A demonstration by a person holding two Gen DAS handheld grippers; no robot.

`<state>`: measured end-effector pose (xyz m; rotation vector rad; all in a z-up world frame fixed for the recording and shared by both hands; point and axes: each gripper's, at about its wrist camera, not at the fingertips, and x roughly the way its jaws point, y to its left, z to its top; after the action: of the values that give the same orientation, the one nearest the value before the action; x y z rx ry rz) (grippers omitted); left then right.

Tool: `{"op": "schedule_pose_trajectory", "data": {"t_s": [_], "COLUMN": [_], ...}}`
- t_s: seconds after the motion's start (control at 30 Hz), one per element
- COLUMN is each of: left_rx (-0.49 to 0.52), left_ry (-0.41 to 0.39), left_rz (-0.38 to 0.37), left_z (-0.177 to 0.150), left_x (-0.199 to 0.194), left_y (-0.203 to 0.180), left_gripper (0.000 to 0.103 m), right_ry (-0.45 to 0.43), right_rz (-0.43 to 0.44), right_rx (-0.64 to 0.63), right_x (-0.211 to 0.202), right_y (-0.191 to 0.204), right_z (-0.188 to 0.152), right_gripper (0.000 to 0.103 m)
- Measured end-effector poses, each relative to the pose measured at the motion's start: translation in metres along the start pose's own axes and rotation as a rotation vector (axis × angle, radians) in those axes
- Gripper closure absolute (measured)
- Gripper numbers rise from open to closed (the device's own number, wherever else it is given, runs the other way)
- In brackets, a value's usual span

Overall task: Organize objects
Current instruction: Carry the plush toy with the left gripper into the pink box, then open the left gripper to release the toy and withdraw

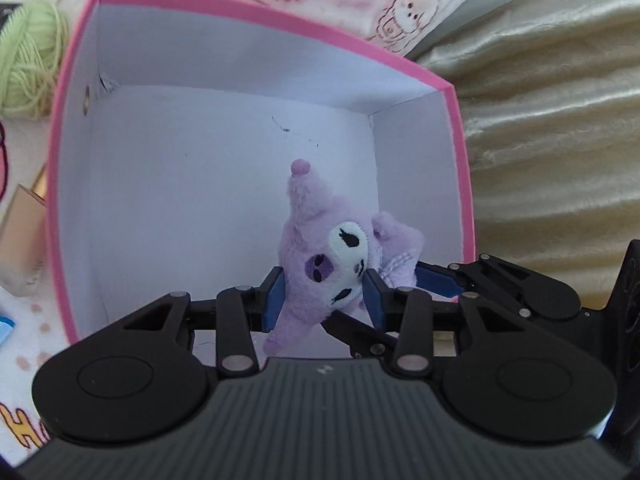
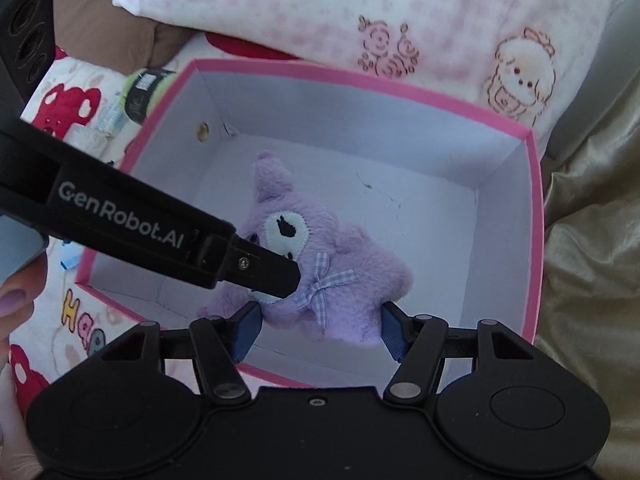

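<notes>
Both tools clamp the purple plush, ear tip pointing away, over the pink box.

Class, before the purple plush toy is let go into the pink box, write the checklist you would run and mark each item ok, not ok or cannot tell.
1. Left gripper clamped on plush toy: ok.
2. Right gripper pads against the toy's body: ok.
3. Toy over the pink box opening: ok.
4. Box floor under the toy bare: ok.
5. Toy resting on the floor: cannot tell.
6. Green yarn ball outside the box: ok.
</notes>
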<state>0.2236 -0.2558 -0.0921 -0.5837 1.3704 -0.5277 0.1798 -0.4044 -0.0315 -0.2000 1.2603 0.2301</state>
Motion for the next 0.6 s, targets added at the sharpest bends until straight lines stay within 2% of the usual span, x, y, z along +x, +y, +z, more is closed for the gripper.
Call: {"op": "schedule_pose_trajectory", "data": {"t_s": [0.1, 0.3, 0.43, 0.5, 0.6], "left_rx": [-0.072, -0.112, -0.122, -0.091, 0.032], "left_ry": [0.085, 0.116, 0.143, 0.143, 0.108], "left_rz": [-0.020, -0.016, -0.047, -0.040, -0.005], "left_z": [-0.001, 0.003, -0.001, -0.002, -0.003], "left_x": [0.022, 0.055, 0.067, 0.067, 0.051], "left_y": [0.004, 0.002, -0.002, -0.010, -0.027], "left_gripper": [0.064, 0.064, 0.064, 0.061, 0.059], "right_ry": [0.086, 0.154, 0.180, 0.159, 0.083], "right_rz": [-0.036, -0.111, -0.189, -0.233, -0.268], "right_rx": [0.008, -0.035, -0.041, -0.043, -0.048], "right_x": [0.014, 0.034, 0.044, 0.042, 0.022], "right_y": [-0.006, -0.007, -0.006, -0.001, 0.009], "right_z": [0.004, 0.004, 0.000, -0.004, -0.010], "right_gripper": [0.036, 0.036, 0.035, 0.032, 0.029]}}
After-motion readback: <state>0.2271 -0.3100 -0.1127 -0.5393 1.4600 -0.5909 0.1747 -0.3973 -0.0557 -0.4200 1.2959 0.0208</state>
